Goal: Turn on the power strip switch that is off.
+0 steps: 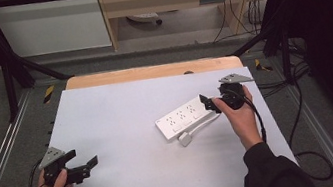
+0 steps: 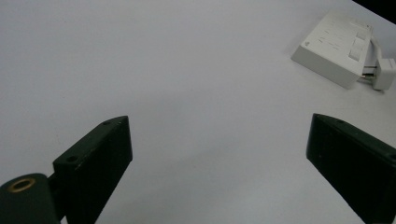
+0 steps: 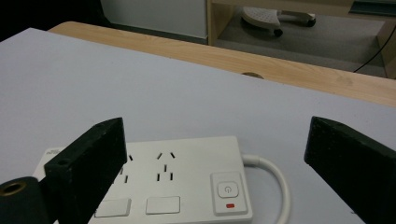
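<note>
Approaching stage: right hand-held gripper (image 1: 209,103), jaws spread, hovers at the power strip's (image 1: 183,118) three o'clock end, right of bench (image 1: 109,128) centre; left hand-held gripper (image 1: 82,162) idle, spread, at seven o'clock; next move likely calls for lowering and closing squarely.

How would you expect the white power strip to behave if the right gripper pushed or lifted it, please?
The power strip is a flat, rigid block, so it would likely slide rather than tip. Its smooth plastic may slip. The cable looks bendy and would probably trail.

Black claws (image 1: 83,163) w/ grey plates, black cables — right sleeve (image 1: 273,172) black.
</note>
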Demonstrator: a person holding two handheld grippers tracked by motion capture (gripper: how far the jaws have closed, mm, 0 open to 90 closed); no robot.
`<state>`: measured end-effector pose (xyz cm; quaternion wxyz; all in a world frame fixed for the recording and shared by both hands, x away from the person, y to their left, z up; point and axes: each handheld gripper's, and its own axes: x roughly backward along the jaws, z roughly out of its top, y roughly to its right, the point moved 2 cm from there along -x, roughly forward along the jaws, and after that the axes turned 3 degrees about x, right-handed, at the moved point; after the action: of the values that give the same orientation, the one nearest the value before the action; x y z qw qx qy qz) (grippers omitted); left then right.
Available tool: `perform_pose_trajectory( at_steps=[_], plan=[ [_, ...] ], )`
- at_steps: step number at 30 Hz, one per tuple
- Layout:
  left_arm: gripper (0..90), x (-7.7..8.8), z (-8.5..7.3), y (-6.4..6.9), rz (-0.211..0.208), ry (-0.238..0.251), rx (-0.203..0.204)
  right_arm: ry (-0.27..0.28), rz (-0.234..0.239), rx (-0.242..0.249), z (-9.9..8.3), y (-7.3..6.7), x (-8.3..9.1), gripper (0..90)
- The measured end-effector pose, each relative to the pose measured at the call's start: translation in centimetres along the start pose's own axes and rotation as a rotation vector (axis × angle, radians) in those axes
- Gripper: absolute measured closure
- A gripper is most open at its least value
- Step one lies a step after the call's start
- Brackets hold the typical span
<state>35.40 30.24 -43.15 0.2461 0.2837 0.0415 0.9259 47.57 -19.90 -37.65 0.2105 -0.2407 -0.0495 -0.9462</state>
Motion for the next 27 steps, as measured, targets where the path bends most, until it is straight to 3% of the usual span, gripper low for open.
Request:
perform_pose_trajectory(
  at_steps=[4,10,16,27],
  plan=[
    [7.1,0.0,0.0,0.0,0.0,0.0,0.001,-0.007,0.012,0.005,-0.3,-0.3,-0.7,8.9],
    [7.1,-0.1,0.0,0.0,-0.005,0.0,0.004,-0.002,0.041,-0.002,-0.6,-0.7,-1.2,20.0],
    [7.1,-0.1,0.0,0.0,-0.004,0.0,0.005,0.022,0.036,-0.019,-1.2,-1.0,-1.5,33.0],
    [7.1,-0.1,0.0,0.0,0.0,-0.004,0.006,0.019,0.04,-0.034,-2.7,-1.1,-1.8,44.7]
  ],
)
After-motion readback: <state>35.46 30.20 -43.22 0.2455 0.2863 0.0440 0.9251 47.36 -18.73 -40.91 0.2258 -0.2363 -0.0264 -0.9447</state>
